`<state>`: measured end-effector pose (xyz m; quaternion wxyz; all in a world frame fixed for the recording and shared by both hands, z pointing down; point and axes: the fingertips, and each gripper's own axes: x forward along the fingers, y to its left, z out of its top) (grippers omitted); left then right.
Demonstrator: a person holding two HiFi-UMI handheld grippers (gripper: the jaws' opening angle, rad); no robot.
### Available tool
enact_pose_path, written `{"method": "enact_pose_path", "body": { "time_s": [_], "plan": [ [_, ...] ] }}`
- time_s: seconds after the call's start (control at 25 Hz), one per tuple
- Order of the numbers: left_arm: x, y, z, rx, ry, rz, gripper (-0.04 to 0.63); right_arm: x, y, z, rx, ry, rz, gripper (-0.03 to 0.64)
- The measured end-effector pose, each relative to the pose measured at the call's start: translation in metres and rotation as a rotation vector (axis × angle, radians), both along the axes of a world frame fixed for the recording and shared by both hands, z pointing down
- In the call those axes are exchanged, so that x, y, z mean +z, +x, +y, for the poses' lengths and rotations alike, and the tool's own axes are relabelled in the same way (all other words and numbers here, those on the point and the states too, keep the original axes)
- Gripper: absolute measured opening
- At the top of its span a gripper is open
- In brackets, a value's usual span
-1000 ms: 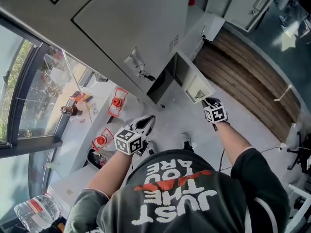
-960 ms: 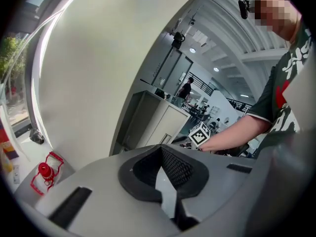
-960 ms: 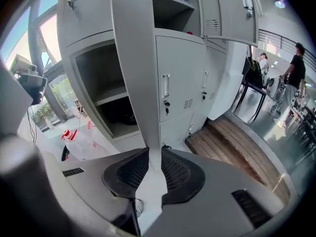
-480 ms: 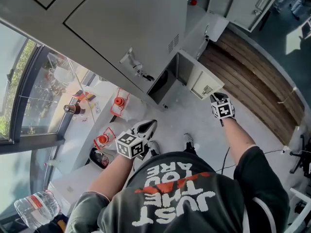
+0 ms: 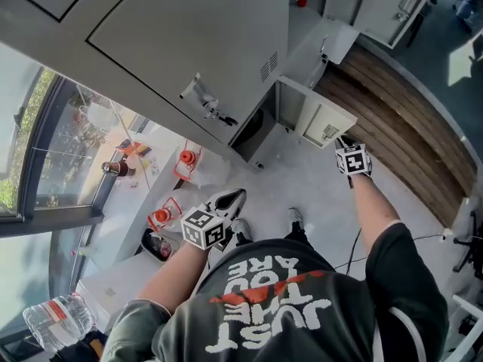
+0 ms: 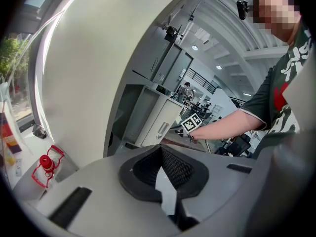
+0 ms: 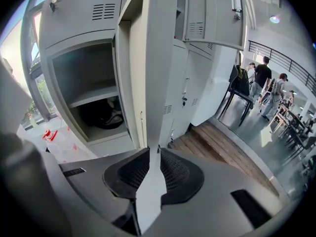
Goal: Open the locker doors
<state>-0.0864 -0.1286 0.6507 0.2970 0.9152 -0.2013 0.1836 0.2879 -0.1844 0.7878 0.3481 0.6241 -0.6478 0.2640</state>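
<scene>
Far left, beside the window glass: a pack of water bottles (image 5: 56, 324) at the bottom corner, red-capped items (image 5: 185, 159) on the pale floor.

Holds the left gripper (image 5: 231, 197) low in front of the body, just ahead of the shoes (image 5: 240, 231) and apart from every locker. Brings its jaws together at the tips, with nothing between them.

Leaves the big upper door (image 5: 189, 36) closed, its latch handle (image 5: 202, 96) untouched.

Below and right of that handle, exposes an open compartment (image 5: 253, 130) with a shelf inside and a dark item (image 7: 101, 115) lying on its floor.

Has the small locker door (image 5: 324, 123) swung well out from that compartment, over the pale floor and towards the wooden floor strip (image 5: 392, 119).

Grips the free edge of this door with the right gripper (image 5: 345, 139), arm stretched forward. Has just been drawing these jaws closer, the door's thin edge running straight between the pads, which press on its two faces.
</scene>
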Motion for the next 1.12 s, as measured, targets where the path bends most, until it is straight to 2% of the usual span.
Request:
{"method": "enact_pose_path", "body": {
  "time_s": [1.12],
  "plan": [
    [0.009, -0.012, 0.008, -0.024, -0.021, -0.034, 0.002, 0.002, 0.056, -0.047, 0.081, 0.018, 0.064, 0.087]
  ]
}}
